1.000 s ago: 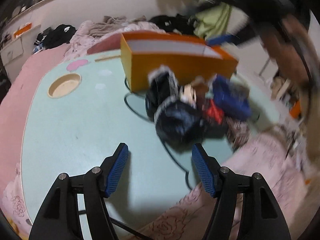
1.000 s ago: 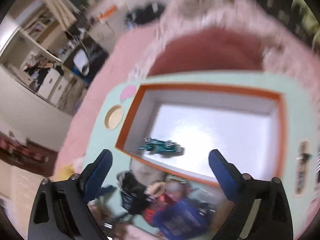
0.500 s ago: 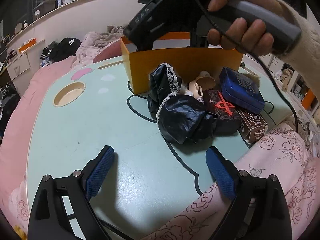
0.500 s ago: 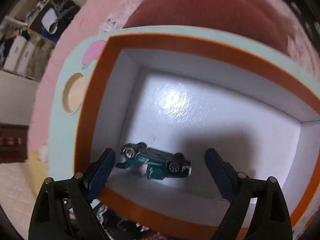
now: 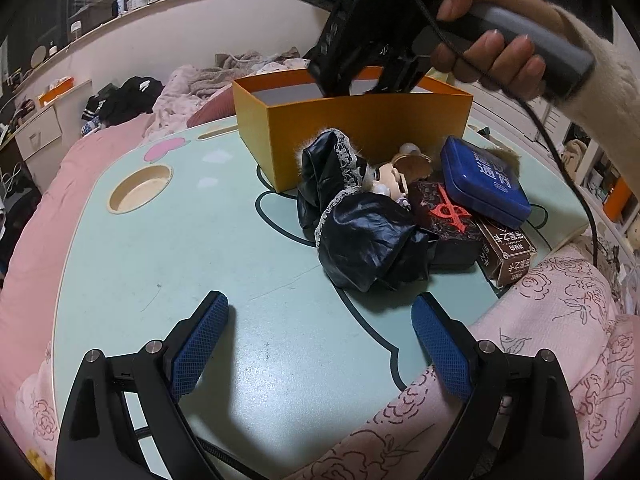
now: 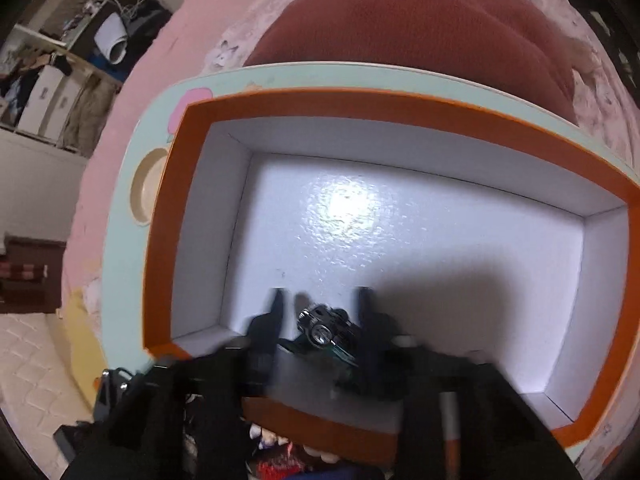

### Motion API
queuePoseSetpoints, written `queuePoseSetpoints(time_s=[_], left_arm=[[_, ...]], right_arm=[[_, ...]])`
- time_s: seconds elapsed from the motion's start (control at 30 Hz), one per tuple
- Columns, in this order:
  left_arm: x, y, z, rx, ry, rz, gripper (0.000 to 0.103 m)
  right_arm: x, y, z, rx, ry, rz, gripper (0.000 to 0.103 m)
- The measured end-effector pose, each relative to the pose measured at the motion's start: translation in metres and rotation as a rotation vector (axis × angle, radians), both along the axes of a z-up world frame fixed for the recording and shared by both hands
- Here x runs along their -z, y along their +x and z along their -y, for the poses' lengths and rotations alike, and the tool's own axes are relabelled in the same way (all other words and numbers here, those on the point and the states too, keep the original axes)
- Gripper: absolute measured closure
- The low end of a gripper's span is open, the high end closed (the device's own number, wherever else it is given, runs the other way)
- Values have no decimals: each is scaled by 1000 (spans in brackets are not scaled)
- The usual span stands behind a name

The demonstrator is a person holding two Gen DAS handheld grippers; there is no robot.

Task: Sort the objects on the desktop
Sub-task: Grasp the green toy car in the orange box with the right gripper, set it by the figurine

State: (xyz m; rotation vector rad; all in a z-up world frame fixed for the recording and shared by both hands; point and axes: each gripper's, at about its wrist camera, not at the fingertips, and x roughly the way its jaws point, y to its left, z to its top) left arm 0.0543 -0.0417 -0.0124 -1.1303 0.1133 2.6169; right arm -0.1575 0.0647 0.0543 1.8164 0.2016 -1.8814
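The toy car [image 6: 326,330] is inside the orange box [image 6: 400,110], down on the white floor near the front-left corner, right between the fingers of the right gripper [image 6: 320,308]. It's a small dark teal/green thing w/ shiny chrome bits, one wheel facing the cam, so it looks tipped on its side or flipped, can't say which exactly bc the shot is blurry. The fingers sit close on both sides of it but w/ a bit of gap on the left one, so can't tell if it's really clamped or just bracketed. Nothing else shows in the box; white walls inside, orange outside.

From the left wrist cam the box [image 5: 352,128] sits on a mint green table [image 5: 160,248], and the right gripper [image 5: 360,52] dips in from above, held by the right hand [image 5: 488,52].

Just in front of the box there's a pile: a doll [image 5: 356,208] in shiny black clothes w/ lace trim, a blue tin [image 5: 484,182] leaning on top of the heap, a dark pouch [image 5: 444,216] w/ a red symbol, and a brown carton [image 5: 508,248] on the right edge. All touching each other.

Left gripper [image 5: 320,344] hovers low over the table w/ blue pads spread wide apart, nothing in it. Round cup recess [image 5: 140,192] in the table off to the left, pink bedding [image 5: 552,320] around it.
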Motion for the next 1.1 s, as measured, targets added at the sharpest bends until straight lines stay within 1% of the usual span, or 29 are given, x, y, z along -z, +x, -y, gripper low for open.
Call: queuePoseSetpoints(time_s=[0.07, 0.1, 0.13, 0.2, 0.27, 0.33, 0.37, 0.43, 0.47, 0.5, 0.53, 0.6, 0.63, 0.7, 0.77, 0.8, 0.87, 0.9, 0.97, 1.03, 1.1], left_arm=[[0, 0, 0, 0, 0, 0, 10], [0, 0, 0, 0, 1, 0, 10], [0, 0, 1, 0, 0, 0, 10], [0, -1, 1, 1, 0, 1, 10], [0, -1, 1, 0, 0, 0, 10], [0, 0, 1, 1, 0, 0, 10], [0, -1, 1, 1, 0, 1, 10], [0, 0, 1, 0, 1, 0, 10], [0, 0, 1, 0, 1, -1, 10], [0, 0, 0, -1, 1, -2, 10], [1, 0, 0, -2, 0, 0, 10], [0, 0, 0, -2, 2, -3, 10], [0, 1, 1, -2, 3, -4, 10], [1, 1, 1, -2, 2, -4, 10], [1, 1, 1, -2, 2, -3, 10], [1, 1, 1, -2, 3, -3, 10], [0, 1, 1, -3, 3, -4, 10], [1, 1, 1, -3, 3, -3, 10], [1, 1, 1, -2, 3, -4, 10], [1, 1, 1, -2, 3, -4, 10], [1, 1, 1, -2, 3, -4, 10]], right_arm=[[-12, 1, 0, -18, 5, -42, 51], [-18, 4, 2, -54, 37, -65, 51], [-20, 6, 6, -82, 54, -70, 51], [-18, 8, 14, -138, 100, -57, 51], [-12, 8, 17, -180, 167, -41, 50], [-6, 3, 15, -190, 169, -11, 50], [-3, -1, 12, -180, 151, 14, 51], [0, -11, 6, -149, 128, 34, 53], [3, -16, 3, -133, 123, 50, 72], [9, -21, -1, -115, 167, 48, 81], [8, -24, -3, -103, 191, 11, 91], [2, -31, -10, -78, 203, -31, 91], [0, -33, -13, -74, 191, -37, 91], [-12, -36, -22, -61, 158, -51, 81], [-26, -35, -29, -76, 152, -72, 51], [-33, -34, -31, -96, 156, -83, 48], [-44, -31, -32, -130, 181, -98, 48], [-50, -32, -37, -128, 190, -91, 48], [-54, -35, -50, -92, 211, -39, 48], [-43, -34, -56, -46, 231, 16, 47], [-26, -31, -58, 6, 224, 71, 39]])
